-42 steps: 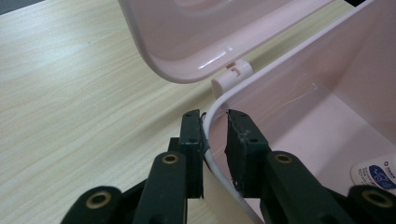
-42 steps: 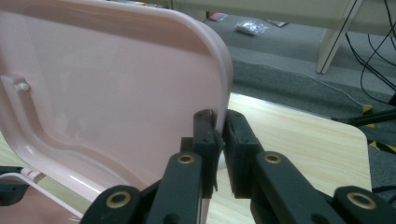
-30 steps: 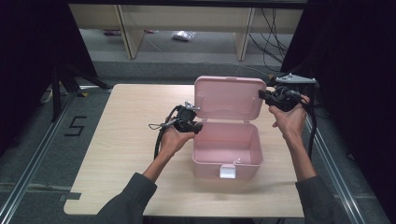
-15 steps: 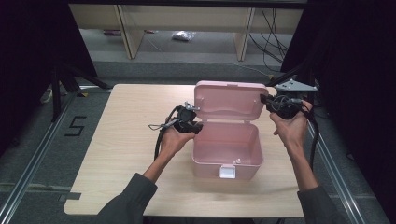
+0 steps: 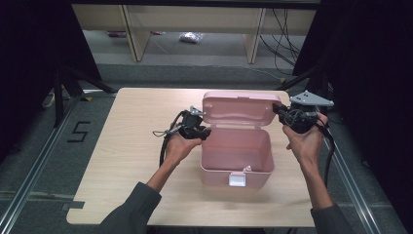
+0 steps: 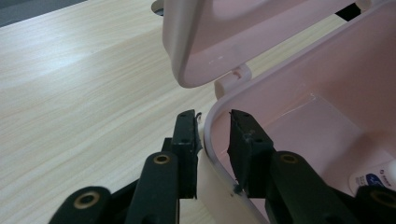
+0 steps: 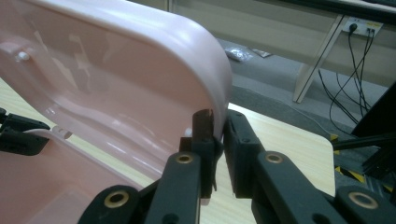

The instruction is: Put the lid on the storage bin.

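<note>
While both jaws pinch the pink box [image 5: 237, 151], its latch [image 5: 237, 179] looks blurred

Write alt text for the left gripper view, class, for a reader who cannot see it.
The left gripper's two black jaws straddle the rim of an open pink box, one jaw outside the wall and one inside. The raised pink lid hangs above on its hinge, and a light wooden table spreads out to the left.

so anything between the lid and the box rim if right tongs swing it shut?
Yes: the left tongs straddle the box wall at its back-left rim, under the lid. The right tongs pinch the lid's edge.
</note>
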`<state>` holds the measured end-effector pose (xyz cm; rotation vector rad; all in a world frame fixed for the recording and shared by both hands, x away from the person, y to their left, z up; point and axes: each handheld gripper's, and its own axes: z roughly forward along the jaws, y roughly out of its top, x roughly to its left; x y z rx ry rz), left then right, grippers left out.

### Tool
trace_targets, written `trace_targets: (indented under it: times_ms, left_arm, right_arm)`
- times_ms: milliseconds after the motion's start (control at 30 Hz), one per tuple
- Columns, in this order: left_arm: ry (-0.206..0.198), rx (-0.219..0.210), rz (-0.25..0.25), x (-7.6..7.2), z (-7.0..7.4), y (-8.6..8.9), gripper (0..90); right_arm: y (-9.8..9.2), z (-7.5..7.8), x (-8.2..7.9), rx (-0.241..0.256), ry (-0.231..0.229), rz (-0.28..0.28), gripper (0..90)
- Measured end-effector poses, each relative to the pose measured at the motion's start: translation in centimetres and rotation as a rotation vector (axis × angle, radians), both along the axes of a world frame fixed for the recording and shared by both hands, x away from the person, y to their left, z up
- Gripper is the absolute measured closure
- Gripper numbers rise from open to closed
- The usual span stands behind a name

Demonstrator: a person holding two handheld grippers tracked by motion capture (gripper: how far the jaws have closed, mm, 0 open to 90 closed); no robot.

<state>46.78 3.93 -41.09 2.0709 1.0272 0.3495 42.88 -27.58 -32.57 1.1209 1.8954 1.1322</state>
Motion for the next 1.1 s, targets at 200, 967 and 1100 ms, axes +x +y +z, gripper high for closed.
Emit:
trace_targets:
  times_ms: [200, 967, 1100]
  left_arm:
    - [0.007, -0.014, -0.019, -0.7, 0.6, 0.4, 67.1]
    - [0.02, -0.081, -0.128, -4.9, 2.7, 2.8, 61.5]
    - [0.024, -0.079, -0.137, -5.6, 2.5, 3.5, 61.1]
  right_arm:
    - [-0.1, -0.1, -0.8, -0.015, 0.002, 0.002, 82.9]
    - [-0.6, -0.8, -3.2, 0.022, 0.047, 0.045, 79.3]
    - [-0.8, -1.0, -3.6, 0.02, 0.047, 0.056, 79.2]
